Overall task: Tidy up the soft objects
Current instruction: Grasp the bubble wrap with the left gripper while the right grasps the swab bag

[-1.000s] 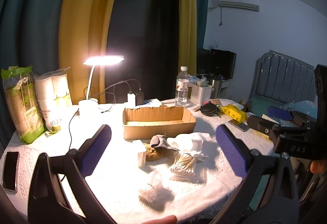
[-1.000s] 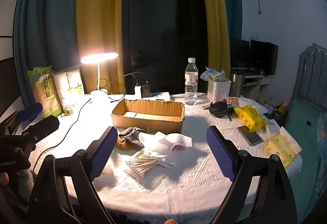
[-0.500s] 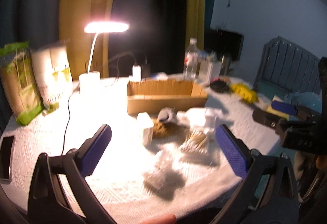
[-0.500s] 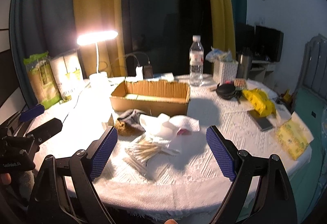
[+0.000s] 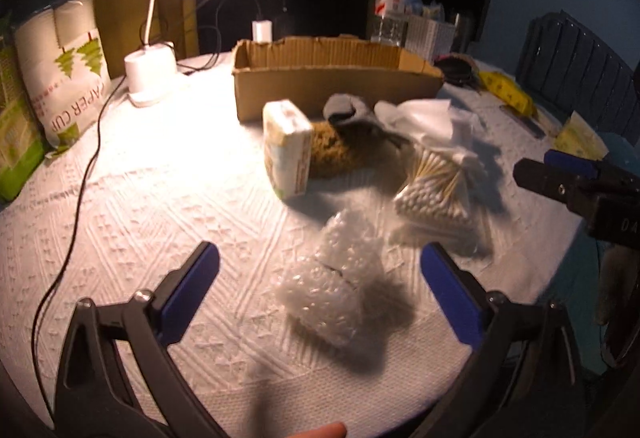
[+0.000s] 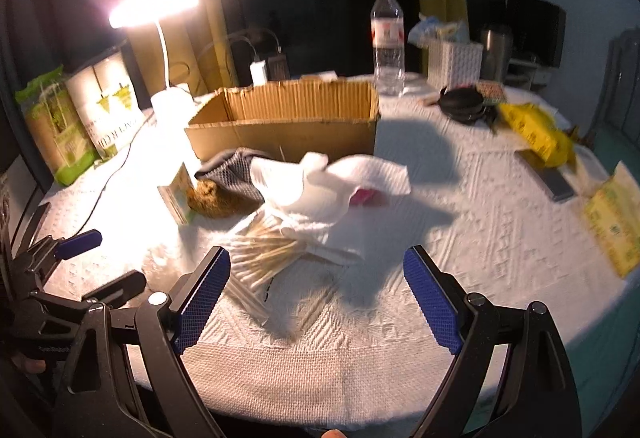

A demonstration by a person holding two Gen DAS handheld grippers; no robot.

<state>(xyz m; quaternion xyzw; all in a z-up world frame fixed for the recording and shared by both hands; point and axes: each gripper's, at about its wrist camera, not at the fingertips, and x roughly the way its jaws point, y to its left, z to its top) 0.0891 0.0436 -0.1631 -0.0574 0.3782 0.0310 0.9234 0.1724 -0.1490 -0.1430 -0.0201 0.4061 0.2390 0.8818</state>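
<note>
- Two views of my table (image 5: 120,198), and only the left wrist one shows the crumpled bubble wrap (image 5: 332,286); it lies on the cloth between the tips of my left gripper (image 5: 320,278), whose jaws stand wide apart and touch nothing.
- My right wrist view alone shows the pink thing (image 6: 366,195) tucked under the white tissue (image 6: 320,190), plus the phone (image 6: 554,180) off to the right.
- My right gripper (image 6: 316,298) is spread wide too, holding nothing, with the bag of cotton swabs (image 6: 264,254) just ahead of its left finger.
- Both views are motion-blurred, so print on the tissue pack (image 5: 288,146) is unreadable.
- What the brown fuzzy lump (image 5: 336,154) is I cannot tell; the grey sock (image 5: 344,108) lies partly over it, beside the pack.
- My left view cuts the lamp (image 5: 150,74) head off at the top edge.
- Soft things sit in one heap just in front of the cardboard box (image 5: 332,78).
- What I see of the box interior (image 6: 300,102) in the right view holds nothing; the near wall hides its floor.
- White basket (image 6: 454,64) behind holds packets I can't make out, beside the water bottle (image 6: 387,38).
</note>
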